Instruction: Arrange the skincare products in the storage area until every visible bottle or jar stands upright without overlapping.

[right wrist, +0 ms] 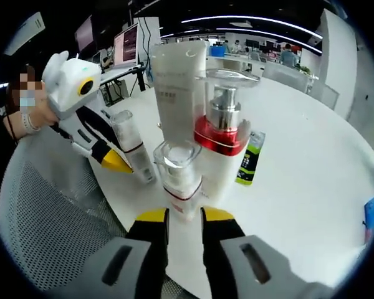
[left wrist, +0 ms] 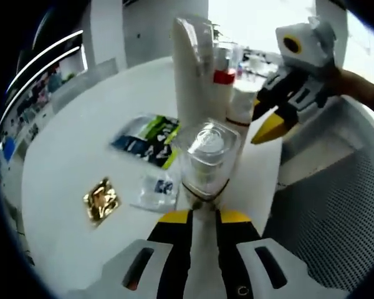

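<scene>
In the left gripper view my left gripper is shut on the base of a small clear-capped bottle, which stands upright on the white table. Behind it rise a tall white tube and a pump bottle with a red collar. My right gripper comes in from the right beside a second small bottle. In the right gripper view my right gripper is shut on that second small bottle. The tube, the pump bottle, the first small bottle and the left gripper stand around it.
A green and black packet, a gold sachet and a clear sachet lie flat on the table. A grey mesh chair sits against the table edge. A person's hand holds the left gripper.
</scene>
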Motion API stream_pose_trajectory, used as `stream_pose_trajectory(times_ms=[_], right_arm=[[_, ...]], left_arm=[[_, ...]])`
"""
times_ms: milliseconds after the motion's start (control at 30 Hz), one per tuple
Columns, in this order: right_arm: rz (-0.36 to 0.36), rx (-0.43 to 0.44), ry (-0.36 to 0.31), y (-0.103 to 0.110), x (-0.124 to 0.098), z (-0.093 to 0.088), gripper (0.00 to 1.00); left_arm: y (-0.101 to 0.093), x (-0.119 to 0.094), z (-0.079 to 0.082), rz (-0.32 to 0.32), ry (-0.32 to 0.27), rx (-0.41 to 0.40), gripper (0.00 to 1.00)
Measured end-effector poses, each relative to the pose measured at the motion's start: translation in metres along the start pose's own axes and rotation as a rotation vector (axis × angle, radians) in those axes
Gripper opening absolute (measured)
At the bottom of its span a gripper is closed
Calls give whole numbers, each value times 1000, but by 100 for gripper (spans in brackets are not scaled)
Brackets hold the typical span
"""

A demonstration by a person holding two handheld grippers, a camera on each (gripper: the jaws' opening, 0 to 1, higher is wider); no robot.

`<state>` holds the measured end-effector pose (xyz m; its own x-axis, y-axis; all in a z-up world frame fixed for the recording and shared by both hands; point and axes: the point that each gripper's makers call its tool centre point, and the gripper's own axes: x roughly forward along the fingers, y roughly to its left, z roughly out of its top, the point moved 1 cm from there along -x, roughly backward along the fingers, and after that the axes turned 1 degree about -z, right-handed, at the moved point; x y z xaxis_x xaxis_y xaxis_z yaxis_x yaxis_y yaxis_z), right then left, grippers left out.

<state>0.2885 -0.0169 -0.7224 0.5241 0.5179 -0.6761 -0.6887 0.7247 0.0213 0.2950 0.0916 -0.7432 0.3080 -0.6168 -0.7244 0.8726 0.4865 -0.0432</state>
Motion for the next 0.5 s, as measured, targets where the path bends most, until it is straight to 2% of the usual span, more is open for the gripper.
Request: stream_pose_trajectory(times_ms=[267,500], right_arm=[[-3,2,0,2,3,0,18],[-15,18,-11,0,4,1,17]], left_arm=[[-10,14,13,-24,-2,36,10],[-16,22,20,-32,-13,36,9]])
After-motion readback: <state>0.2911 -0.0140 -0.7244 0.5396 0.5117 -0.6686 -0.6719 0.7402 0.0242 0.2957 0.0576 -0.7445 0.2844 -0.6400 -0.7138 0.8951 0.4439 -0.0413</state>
